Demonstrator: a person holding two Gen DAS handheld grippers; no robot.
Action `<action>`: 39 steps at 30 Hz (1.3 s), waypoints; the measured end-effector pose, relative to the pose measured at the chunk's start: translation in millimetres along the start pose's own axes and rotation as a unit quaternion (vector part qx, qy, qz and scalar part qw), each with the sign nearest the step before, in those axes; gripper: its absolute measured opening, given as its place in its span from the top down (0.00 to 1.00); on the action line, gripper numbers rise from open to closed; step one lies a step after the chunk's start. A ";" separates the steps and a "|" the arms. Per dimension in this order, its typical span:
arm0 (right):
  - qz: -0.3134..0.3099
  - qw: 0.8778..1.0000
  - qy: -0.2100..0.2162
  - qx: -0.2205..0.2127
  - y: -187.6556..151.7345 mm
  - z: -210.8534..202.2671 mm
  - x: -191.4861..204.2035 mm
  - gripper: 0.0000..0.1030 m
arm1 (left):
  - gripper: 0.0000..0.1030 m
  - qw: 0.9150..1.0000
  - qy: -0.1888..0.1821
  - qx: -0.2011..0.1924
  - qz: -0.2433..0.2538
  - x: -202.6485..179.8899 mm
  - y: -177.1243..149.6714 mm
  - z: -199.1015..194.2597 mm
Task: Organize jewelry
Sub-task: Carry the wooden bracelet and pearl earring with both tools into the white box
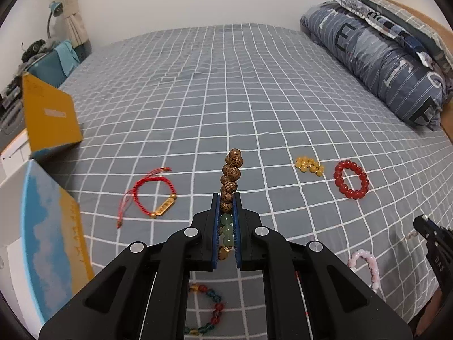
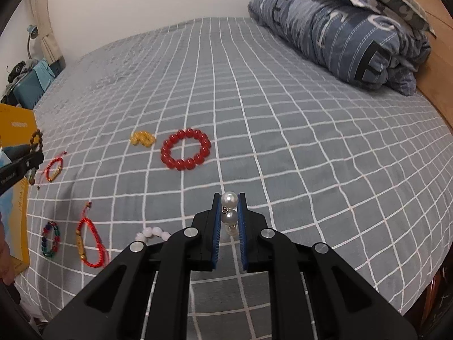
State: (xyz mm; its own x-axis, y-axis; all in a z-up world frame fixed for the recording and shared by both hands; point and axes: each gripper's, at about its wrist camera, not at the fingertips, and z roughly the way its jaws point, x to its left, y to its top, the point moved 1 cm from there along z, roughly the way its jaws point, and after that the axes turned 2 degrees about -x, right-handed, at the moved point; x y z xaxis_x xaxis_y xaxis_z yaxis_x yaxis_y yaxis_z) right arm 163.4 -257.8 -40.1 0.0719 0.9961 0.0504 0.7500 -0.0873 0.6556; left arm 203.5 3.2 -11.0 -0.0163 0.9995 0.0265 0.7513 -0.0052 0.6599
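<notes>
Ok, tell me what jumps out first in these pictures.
The left tool is shut on a wooden bead bracelet with green beads, lifted above the grey checked bedsheet. The right tool is shut on pearl jewelry. Behind them on the sheet lies a bright red bead bracelet beside a small yellow bead bracelet.

A: Lighting: even, soft, indoor; moderately bright. Source not identifiable. Shadows faint, small ones under the red bead bracelet and along the folded quilt.

B: Glare?

A: Minor. Bright highlights on the pearls and on the metal rivets of both tools.

B: Distortion, focus?

A: Strong fisheye bend; the bedsheet grid curves outward, dark vignette in all corners. Centre sharp; slight smear on the yellow box and left margins.
</notes>
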 end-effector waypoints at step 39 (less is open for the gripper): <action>-0.109 0.986 0.108 -0.071 9.8 -131.8 243.8 0.90 | 0.93 0.988 0.101 -0.043 -0.110 222.5 -60.3 -170.4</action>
State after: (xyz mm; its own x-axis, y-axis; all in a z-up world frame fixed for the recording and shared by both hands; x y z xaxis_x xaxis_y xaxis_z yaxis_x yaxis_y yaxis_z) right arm 101.6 -14.6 77.9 -0.2347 0.9710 0.0461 0.6319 0.1164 0.7663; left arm 42.2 220.7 83.1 -0.3113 0.9501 0.0183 0.6558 0.2008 0.7277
